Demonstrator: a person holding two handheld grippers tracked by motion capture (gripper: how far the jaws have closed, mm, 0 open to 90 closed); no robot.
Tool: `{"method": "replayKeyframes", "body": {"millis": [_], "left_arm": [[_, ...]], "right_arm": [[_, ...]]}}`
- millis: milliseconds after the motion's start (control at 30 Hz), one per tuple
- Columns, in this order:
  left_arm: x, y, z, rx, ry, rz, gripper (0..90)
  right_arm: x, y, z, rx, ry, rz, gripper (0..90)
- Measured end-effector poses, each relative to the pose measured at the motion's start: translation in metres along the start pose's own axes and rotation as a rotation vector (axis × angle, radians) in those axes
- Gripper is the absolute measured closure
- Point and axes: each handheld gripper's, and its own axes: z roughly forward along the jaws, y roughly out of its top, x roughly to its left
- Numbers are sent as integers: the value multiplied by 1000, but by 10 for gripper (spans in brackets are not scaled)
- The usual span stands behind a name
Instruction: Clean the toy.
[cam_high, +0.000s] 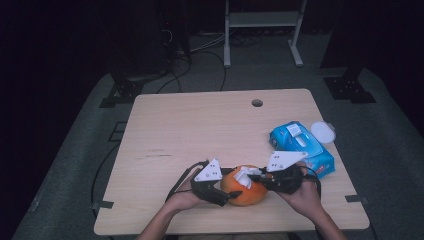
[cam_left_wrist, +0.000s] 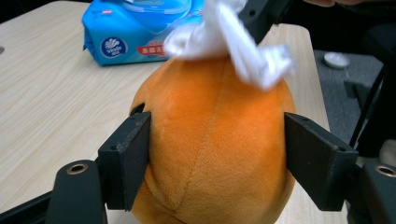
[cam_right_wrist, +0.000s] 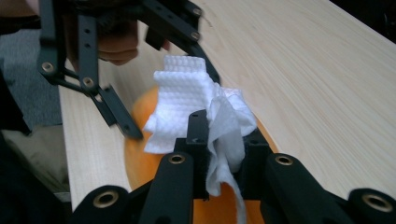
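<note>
1. The right claw (cam_right_wrist: 219, 154) is nearly closed and pinches a crumpled white wipe (cam_right_wrist: 196, 107) between its jaws. It presses the wipe on the top of the orange plush fruit (cam_high: 245, 190).
2. The left claw (cam_left_wrist: 217, 158) has its jaws on the two sides of the plush fruit (cam_left_wrist: 215, 149). The left jaw touches the plush; the right jaw stands just beside it, and I cannot tell for sure if it presses. No firm squeeze is visible yet, so I count this claw as open around the toy.
3. I judge the left claw is there to keep the soft, round toy from rolling while the right one rubs it with the wipe.
4. The plush fruit lies on the worktop (cam_high: 200, 125) close to the near edge, about at its middle, between the two hands.
5. A blue pack of wet wipes (cam_high: 302, 147) lies near the right edge of the worktop, just behind the right claw (cam_high: 260, 176), probably the source of the wipe. A small white round lid (cam_high: 323, 132) rests beside the pack, at the edge.
</note>
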Motion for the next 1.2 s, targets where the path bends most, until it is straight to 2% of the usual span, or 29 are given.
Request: {"method": "replayKeyframes", "body": {"millis": [33, 100, 233, 333, 467, 533, 633, 700, 833, 867, 1000, 1200], "left_arm": [[-1, 1, 1, -4, 2, -2, 263], [-5, 5, 4, 3, 9, 22, 259], [-16, 11, 9, 17, 8, 71, 253], [-15, 8, 7, 13, 1, 67, 255], [-10, 5, 4, 20, 0, 61, 264], [-8, 3, 3, 13, -10, 41, 264], [-8, 3, 4, -3, -17, 29, 250], [-9, 6, 6, -8, -21, 16, 209], [-12, 7, 7, 7, -23, 35, 210], [-11, 6, 5, 20, -19, 49, 232], [-7, 3, 1, 39, -23, 47, 265], [1, -4, -5, 47, -33, 25, 267]], "right_arm": [[-2, -1, -1, -2, 0, 18, 776], [-1, 0, 0, -3, 0, 17, 777], [15, 10, 12, 9, 19, -40, 776], [21, 14, 16, 17, 23, -71, 776], [10, 10, 11, 24, 29, -45, 776], [3, 5, 5, 42, 19, -26, 776], [-5, 0, -2, 40, 23, 22, 776], [-3, 1, 0, 41, 21, 15, 776], [8, 6, 9, 34, 30, -18, 772], [12, 9, 12, 39, 21, -42, 773], [3, 6, 8, 47, 28, -22, 778], [-17, -9, -7, 85, 6, 36, 779]]}}
